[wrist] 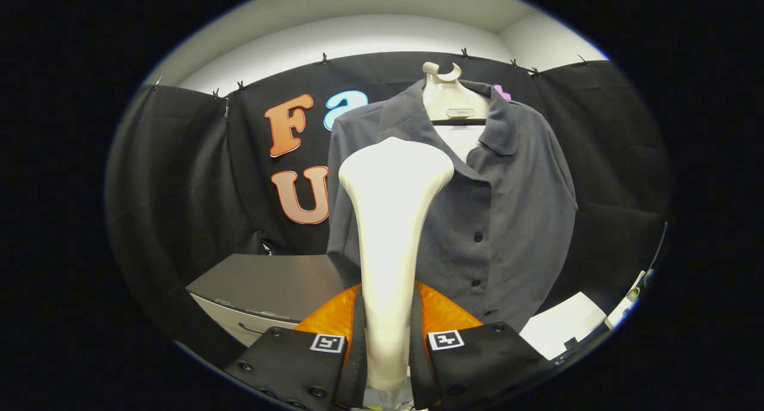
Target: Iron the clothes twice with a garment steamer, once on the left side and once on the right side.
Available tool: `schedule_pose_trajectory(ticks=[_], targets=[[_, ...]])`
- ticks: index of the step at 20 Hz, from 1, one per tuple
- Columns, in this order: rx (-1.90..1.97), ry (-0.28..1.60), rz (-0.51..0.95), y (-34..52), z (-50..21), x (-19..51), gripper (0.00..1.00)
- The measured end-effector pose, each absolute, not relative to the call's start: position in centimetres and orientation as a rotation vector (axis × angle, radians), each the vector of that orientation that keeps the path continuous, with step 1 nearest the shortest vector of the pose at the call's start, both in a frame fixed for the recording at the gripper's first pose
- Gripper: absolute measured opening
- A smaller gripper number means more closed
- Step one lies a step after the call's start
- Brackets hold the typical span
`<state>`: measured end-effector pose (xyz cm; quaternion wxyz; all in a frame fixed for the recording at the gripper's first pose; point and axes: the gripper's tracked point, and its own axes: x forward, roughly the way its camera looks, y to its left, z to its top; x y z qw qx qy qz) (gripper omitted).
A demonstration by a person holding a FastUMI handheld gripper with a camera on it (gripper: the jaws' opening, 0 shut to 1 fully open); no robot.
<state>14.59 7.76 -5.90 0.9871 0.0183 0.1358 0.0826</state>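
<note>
smooth cream steamer (391, 232) clamped upright in black gripper (388, 345) jaws, matte grey buttoned shirt (507, 208) beyond

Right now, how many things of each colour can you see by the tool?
Cream: 2, plastic garment steamer gripped by the tool, plastic hanger
Grey: 2, button-up collared shirt, flat-topped cabinet
Total: 4

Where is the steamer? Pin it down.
In the gripper view, the white steamer stands upright, clamped between the gripper fingers, its head just before the grey shirt's left half.
</note>
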Motion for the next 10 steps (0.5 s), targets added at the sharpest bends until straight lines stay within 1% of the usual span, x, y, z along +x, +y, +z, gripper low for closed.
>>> schedule_pose_trajectory(ticks=[5, 10], targets=[[0.029, 0.257, 0.144, 5.3, -5.6, 17.7, 0.37], [-0.010, 0.221, 0.174, 5.3, -6.0, 19.7, 0.37]])
